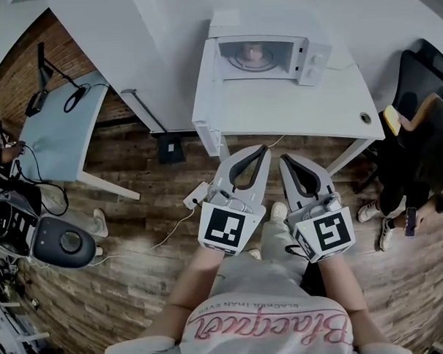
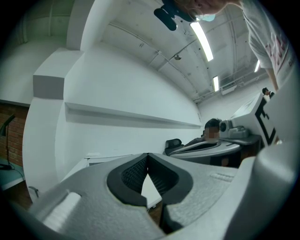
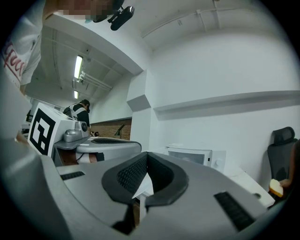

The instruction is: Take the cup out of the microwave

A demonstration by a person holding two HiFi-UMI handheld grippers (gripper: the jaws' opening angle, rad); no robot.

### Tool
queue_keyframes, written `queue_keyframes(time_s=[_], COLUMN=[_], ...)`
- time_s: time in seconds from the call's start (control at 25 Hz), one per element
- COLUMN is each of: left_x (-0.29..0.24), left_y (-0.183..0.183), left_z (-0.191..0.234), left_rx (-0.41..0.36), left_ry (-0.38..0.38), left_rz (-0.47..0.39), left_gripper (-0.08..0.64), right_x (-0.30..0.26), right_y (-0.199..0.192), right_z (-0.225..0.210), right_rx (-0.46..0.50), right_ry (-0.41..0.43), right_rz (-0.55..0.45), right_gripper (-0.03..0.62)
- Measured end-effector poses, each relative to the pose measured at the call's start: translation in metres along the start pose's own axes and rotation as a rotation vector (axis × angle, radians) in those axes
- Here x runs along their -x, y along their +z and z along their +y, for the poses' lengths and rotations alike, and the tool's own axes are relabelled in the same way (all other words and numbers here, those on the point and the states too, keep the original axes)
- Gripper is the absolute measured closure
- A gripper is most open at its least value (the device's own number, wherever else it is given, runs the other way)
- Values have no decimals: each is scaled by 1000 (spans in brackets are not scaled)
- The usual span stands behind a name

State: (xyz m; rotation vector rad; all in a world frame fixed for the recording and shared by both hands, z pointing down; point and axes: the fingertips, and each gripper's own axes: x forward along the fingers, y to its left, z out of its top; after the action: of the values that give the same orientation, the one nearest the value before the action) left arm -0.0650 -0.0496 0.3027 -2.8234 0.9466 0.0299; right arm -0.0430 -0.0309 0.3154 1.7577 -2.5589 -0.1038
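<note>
– Closest to the camera, what do you see?
– I see the person's white shirt. Just above it, two tools are held side by side over the wooden floor.
– How are the jaws?
– The left hand-held gripper is closed. In the left gripper view, its dark pads touch at the tips and nothing is between them. The right hand-held gripper is closed too, and it is empty. The right gripper view shows its tips pressed together in the same way.
– And where is the cup?
– The cup is inside the microwave. It shows only as a pinkish shape through the window of the door, and the door looks shut.
– Where does the microwave stand?
– It stands at the back of the white bench, well apart from both grippers. Both grippers point toward it.
</note>
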Motion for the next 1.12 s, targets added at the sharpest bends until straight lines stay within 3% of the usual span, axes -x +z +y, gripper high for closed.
queue_keyframes(time_s=[1.12], left_x=[-150], left_y=[-27], left_z=[54], left_rx=[2], left_ry=[73], left_rz=[44], left_gripper=[555], right_x=[-96], right_y=[-15], right_z=[-130], right_rx=[-28], right_ry=[66], right_rz=[7], right_gripper=[583])
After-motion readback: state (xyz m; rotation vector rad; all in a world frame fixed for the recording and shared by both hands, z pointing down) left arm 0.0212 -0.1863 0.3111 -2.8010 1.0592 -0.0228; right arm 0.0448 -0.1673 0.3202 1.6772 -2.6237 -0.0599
